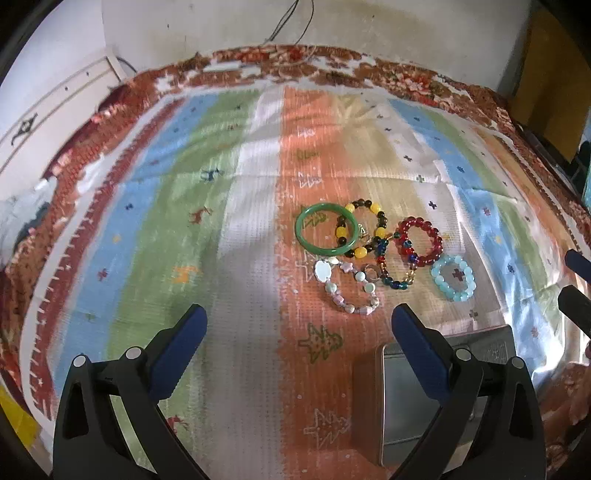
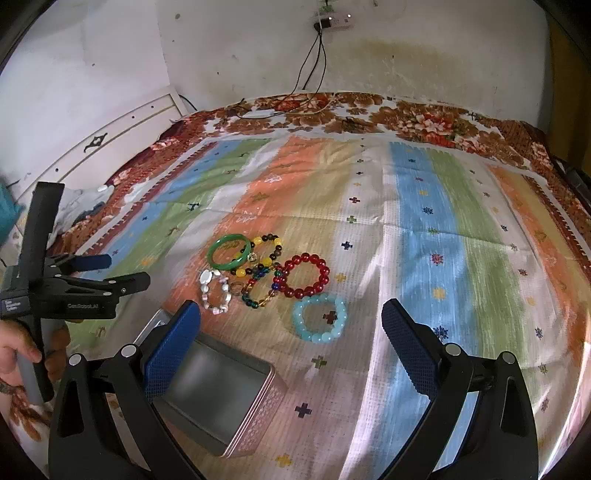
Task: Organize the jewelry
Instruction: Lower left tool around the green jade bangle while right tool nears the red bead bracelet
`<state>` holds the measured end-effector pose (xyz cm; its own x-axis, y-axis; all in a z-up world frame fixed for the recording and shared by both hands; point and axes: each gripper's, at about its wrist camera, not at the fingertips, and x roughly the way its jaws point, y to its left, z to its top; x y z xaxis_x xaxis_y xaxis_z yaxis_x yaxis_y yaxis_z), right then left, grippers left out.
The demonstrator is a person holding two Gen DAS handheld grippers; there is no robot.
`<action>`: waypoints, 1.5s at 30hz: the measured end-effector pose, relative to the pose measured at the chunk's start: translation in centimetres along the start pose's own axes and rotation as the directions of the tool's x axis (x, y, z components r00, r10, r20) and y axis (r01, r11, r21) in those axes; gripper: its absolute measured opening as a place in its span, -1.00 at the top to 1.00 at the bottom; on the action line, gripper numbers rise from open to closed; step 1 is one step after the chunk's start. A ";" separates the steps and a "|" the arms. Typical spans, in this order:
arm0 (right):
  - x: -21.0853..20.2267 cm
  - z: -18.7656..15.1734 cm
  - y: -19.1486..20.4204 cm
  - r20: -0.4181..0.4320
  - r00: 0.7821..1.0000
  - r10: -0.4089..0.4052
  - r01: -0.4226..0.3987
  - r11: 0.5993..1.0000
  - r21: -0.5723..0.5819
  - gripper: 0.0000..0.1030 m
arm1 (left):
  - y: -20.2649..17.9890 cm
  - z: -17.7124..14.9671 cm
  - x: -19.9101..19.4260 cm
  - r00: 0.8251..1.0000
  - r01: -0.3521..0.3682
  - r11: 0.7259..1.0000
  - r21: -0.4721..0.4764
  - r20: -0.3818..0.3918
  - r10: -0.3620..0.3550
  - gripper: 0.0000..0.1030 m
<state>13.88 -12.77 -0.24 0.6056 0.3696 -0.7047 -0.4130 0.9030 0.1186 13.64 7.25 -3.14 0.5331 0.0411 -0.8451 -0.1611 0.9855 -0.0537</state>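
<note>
Both grippers hung wide open and empty over the bed — left gripper (image 1: 299, 317), right gripper (image 2: 291, 314) — apparently staged before a first pick. Six bracelets lay clustered on the striped mat (image 2: 417, 229), some overlapping: green bangle (image 2: 228, 251), red beads (image 2: 304, 276), blue beads (image 2: 320, 318). An open tin (image 2: 218, 395) sat just in front of them — likely their destination. Floral bedspread (image 2: 424, 122) beneath; stained white wall (image 2: 406, 48) behind, cables trailing from a power strip (image 2: 334, 21).
</note>
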 end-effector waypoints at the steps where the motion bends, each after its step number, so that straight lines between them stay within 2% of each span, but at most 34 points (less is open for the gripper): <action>1: 0.2 0.2 -0.2 -0.004 1.000 -0.001 0.001 1.000 0.004 -0.93 | 0.1 0.1 0.3 1.000 0.001 1.000 -0.005 -0.009 -0.001 -0.89; 20: 4.3 3.1 -1.7 -0.069 0.998 -0.010 0.009 1.000 -0.011 -0.93 | 0.0 2.4 4.0 0.995 0.013 1.000 0.016 -0.098 -0.012 -0.89; 31: 6.8 4.2 -1.9 -0.107 0.994 -0.023 0.020 0.999 -0.029 -0.93 | 0.5 4.9 6.6 0.993 -0.016 1.000 0.003 -0.116 0.016 -0.89; 45: 10.4 4.5 -3.0 -0.186 0.982 -0.024 0.024 1.000 0.001 -0.93 | 1.6 7.0 10.4 0.986 -0.046 0.998 -0.033 -0.163 0.040 -0.89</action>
<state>24.51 -10.66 -4.82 0.4780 0.3006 -0.8253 -0.3972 0.9120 0.1022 24.74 10.43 -8.33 0.3834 0.0532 -0.9220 -0.2126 0.9766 -0.0321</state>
